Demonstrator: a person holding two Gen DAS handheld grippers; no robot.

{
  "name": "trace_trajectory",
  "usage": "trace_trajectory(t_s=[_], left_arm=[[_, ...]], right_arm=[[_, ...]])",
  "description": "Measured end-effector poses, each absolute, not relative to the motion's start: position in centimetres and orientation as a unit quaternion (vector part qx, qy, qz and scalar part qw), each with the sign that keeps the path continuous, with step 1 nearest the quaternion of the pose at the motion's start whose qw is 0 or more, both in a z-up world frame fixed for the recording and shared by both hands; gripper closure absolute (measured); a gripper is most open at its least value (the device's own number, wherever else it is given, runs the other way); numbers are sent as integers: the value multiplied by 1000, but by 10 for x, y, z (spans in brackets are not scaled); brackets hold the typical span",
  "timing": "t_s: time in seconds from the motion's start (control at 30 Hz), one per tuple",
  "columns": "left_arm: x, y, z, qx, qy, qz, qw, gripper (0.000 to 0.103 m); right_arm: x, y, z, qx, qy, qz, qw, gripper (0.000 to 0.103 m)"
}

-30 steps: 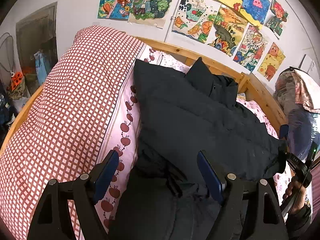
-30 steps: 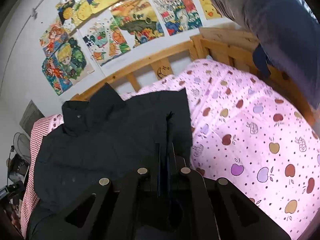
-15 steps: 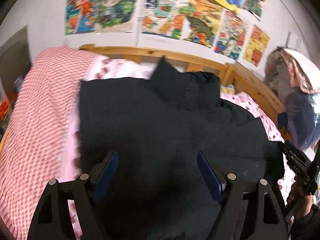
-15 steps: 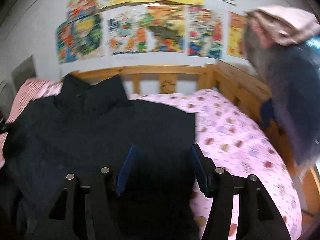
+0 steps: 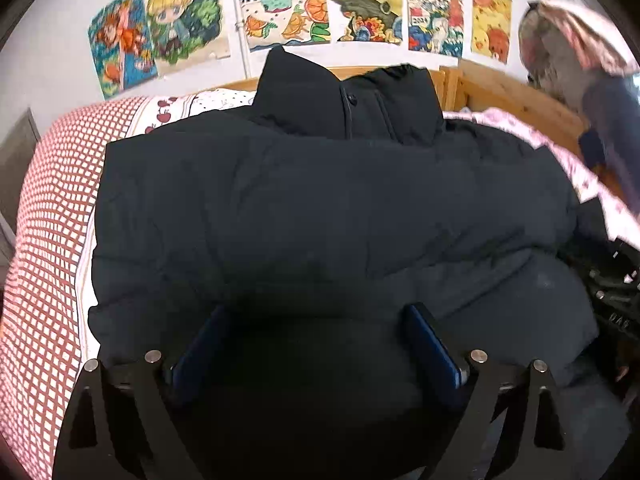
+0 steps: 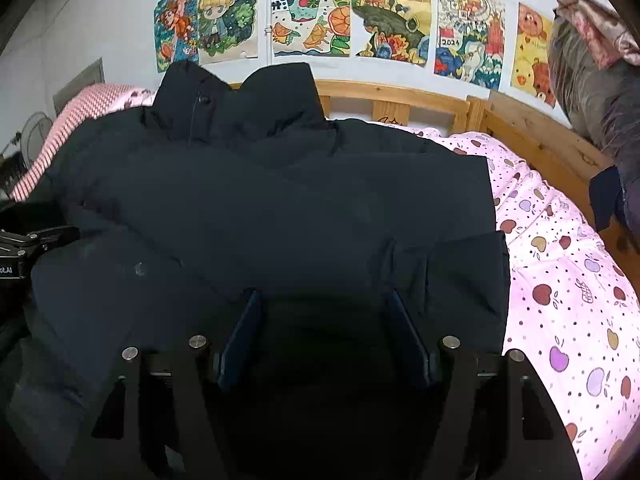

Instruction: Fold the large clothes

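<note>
Wooden bed (image 6: pixel 400 92), pink apple-print sheet (image 6: pixel 560 280), drawings on wall. Dark puffer jacket (image 5: pixel 320 200) spread across mattress, collar toward headboard. Left gripper (image 5: pixel 316 344) and right gripper (image 6: pixel 326 334) both spread wide, holding nothing. Risk: slippery padding springing back, fold undone.

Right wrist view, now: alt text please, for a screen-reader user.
A black padded jacket lies spread on a bed, collar toward the wooden headboard, with the right gripper just above its lower part, jaws open and empty. A pink apple-print sheet shows to the right, and colourful children's drawings hang on the wall.
</note>
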State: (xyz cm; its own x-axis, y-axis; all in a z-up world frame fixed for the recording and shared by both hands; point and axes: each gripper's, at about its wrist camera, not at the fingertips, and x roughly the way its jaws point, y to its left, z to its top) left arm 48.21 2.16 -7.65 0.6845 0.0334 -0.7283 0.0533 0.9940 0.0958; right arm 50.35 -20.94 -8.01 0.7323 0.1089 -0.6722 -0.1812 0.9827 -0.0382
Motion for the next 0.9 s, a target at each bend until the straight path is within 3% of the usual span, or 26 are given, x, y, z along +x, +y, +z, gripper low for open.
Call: trace_trajectory(t_s=[0.9], left_arm=[[487, 13, -122, 98, 371, 12, 923, 2]], right_arm=[[504, -203, -136, -42, 334, 74, 939, 39]])
